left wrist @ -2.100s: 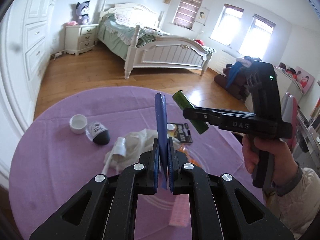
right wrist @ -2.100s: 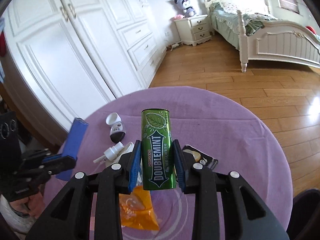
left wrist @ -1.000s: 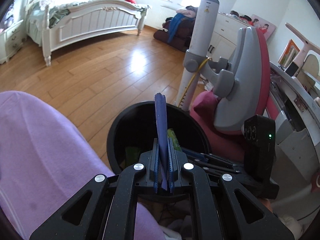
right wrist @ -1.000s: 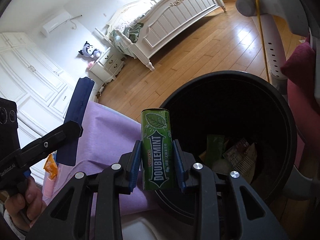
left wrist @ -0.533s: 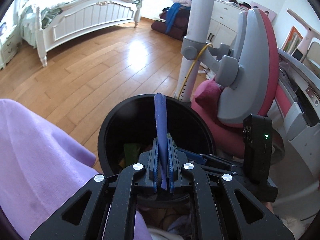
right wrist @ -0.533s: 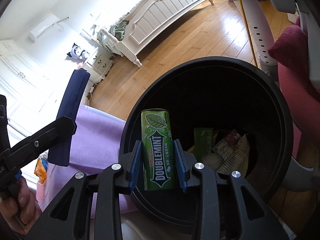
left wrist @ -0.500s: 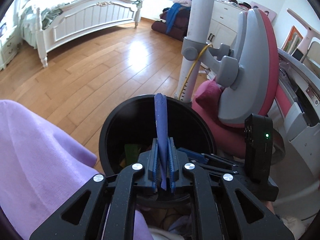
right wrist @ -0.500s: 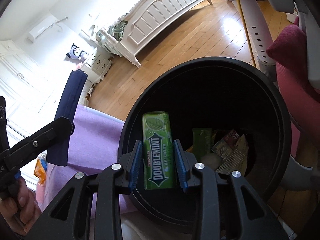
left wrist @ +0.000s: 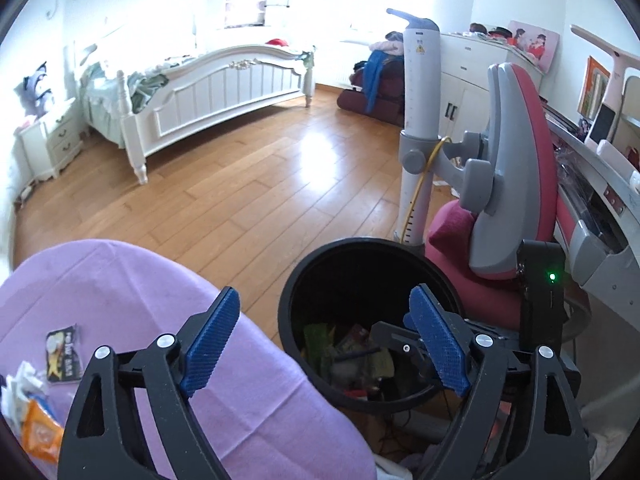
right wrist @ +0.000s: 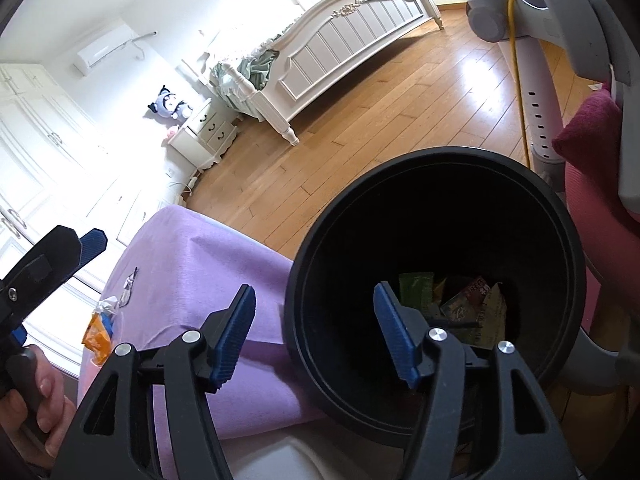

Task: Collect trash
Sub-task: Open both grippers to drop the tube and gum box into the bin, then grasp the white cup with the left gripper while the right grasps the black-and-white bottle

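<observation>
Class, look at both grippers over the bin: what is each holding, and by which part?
Nothing is held. The left gripper and the right gripper are both opening with nothing between their pads, above the black bin.

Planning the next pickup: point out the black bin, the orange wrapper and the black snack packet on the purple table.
black bin (right wrist: 560, 240), right wrist view, far right rim.
orange wrapper (left wrist: 40, 428), left wrist view, middle of the crumpled orange face.
black snack packet (left wrist: 64, 354), left wrist view, centre of its printed face.
</observation>
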The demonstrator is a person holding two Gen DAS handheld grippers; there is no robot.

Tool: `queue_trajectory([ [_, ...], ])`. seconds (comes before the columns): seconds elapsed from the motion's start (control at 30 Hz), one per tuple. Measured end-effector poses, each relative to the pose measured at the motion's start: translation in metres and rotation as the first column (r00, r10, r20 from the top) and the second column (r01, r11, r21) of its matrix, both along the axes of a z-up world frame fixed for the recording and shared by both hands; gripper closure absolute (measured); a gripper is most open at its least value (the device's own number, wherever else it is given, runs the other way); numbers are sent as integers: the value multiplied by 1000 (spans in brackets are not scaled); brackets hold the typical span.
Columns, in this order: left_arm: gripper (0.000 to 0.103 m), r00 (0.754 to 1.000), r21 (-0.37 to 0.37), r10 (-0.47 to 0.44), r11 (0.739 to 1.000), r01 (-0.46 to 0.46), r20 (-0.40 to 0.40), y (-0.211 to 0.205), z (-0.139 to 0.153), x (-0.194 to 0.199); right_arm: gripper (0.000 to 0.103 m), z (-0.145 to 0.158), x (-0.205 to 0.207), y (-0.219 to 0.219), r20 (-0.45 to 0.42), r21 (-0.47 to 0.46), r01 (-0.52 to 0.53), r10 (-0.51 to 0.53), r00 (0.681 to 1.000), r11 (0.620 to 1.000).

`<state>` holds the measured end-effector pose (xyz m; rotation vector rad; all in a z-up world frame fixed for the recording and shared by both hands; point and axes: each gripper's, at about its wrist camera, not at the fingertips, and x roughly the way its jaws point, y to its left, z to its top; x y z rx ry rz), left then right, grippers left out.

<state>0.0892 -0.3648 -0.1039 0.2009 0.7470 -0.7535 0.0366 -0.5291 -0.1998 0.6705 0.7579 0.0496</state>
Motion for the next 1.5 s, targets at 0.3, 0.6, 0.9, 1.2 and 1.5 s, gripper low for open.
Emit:
queue_trajectory([
  [0.3, 17, 995, -31, 90, 996, -89, 37, 78, 20, -1, 35, 31, 20, 61, 33, -37, -115, 117, 993, 993],
  [0.6, 17, 957, -76, 291, 954, -291, -7, 208, 14, 22, 35, 57, 51, 153, 36, -114, -306, 312, 949, 945],
  [0.9, 20, 840, -85, 538, 836, -543, -71, 373, 0, 76, 35, 90, 86, 253, 38, -237, -502, 525, 850, 831],
  [1.2, 57, 825, 50, 543, 838, -543, -156, 431, -36, 145, 38, 103, 120, 332, -21, -345, -621, 656, 755, 704],
  [1.5, 65, 844, 71, 515, 857, -510, -152, 437, -50, 162, 41, 91, 165, 411, -175, -470, -712, 735, 655, 522],
])
